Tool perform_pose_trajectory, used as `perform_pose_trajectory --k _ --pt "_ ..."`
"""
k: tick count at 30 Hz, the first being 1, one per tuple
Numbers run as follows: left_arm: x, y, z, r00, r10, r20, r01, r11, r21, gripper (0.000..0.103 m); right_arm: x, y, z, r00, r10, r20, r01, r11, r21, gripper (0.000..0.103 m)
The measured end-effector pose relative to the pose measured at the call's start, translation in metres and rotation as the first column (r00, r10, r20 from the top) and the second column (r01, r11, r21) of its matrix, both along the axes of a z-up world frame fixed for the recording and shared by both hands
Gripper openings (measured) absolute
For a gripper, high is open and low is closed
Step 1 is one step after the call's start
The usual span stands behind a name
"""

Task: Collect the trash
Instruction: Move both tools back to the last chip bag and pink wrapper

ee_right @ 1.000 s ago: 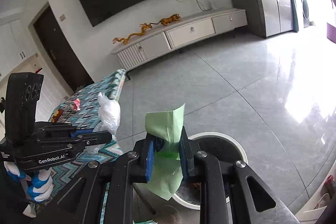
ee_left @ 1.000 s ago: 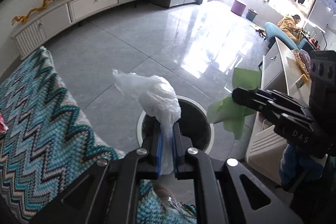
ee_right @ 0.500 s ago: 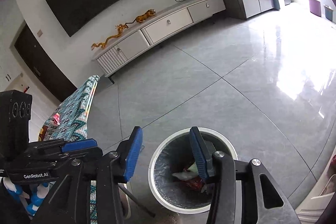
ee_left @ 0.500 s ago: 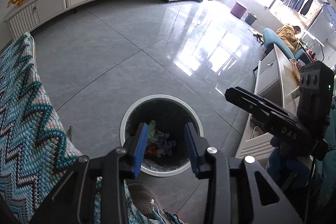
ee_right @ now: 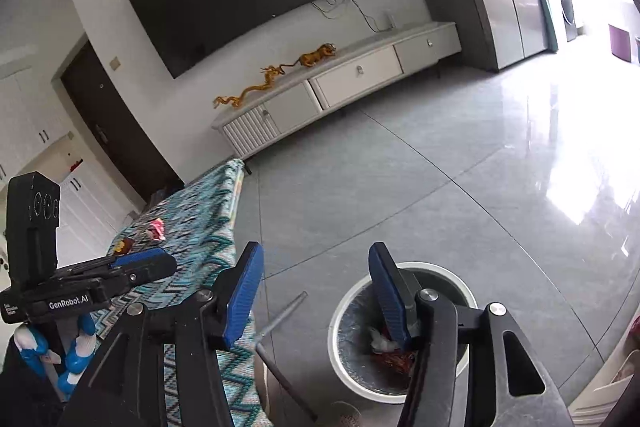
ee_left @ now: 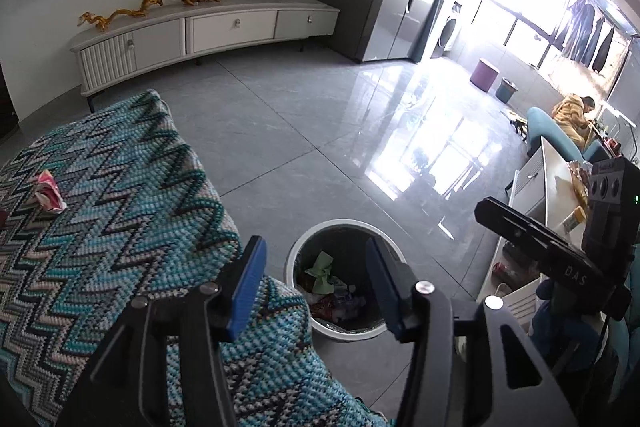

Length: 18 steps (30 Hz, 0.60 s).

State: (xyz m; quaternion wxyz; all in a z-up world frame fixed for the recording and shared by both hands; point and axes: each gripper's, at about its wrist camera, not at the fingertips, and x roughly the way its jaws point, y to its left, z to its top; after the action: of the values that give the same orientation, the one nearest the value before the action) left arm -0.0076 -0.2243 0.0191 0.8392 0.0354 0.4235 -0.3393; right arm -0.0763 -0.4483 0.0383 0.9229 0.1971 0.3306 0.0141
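Observation:
A round white-rimmed trash bin (ee_left: 295,259) stands on the floor beside the table, holding a green paper (ee_left: 322,267) and other wrappers; it also shows in the right wrist view (ee_right: 344,303). My left gripper (ee_left: 314,289) is open and empty above the table's corner and the bin. My right gripper (ee_right: 316,293) is open and empty above the bin's left side. A crumpled pink wrapper (ee_left: 50,191) lies on the zigzag-patterned tablecloth (ee_left: 120,187); it also shows in the right wrist view (ee_right: 156,229), beside a dark red piece (ee_right: 123,246).
A long white TV cabinet (ee_left: 200,31) with golden figurines stands along the far wall under a wall TV. White furniture (ee_left: 548,187) stands right of the bin. A person sits far right (ee_left: 572,111). A metal table leg (ee_right: 280,319) slants near the bin.
Both grippers opened and dropped the white plastic bag and green paper into the bin. Both have since lifted and tilted up, with the left now over the table's corner.

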Motion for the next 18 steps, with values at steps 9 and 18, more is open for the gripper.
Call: perform_pose_trajectory --k 9,18 --pt "-0.02 0.105 0.045 0.964 0.213 0.16 -0.203 0.976 -0.078 0.05 -0.011 0.055 0.038 0.994 0.098 0.051 -0.096 0.994 -0.057 0.053" --pt "-0.031 0.233 0.087 0.872 0.433 0.227 -0.432 0.9 -0.057 0.05 -0.014 0.118 0.082 0.974 0.205 0.098 -0.189 0.971 -0.147 0.053"
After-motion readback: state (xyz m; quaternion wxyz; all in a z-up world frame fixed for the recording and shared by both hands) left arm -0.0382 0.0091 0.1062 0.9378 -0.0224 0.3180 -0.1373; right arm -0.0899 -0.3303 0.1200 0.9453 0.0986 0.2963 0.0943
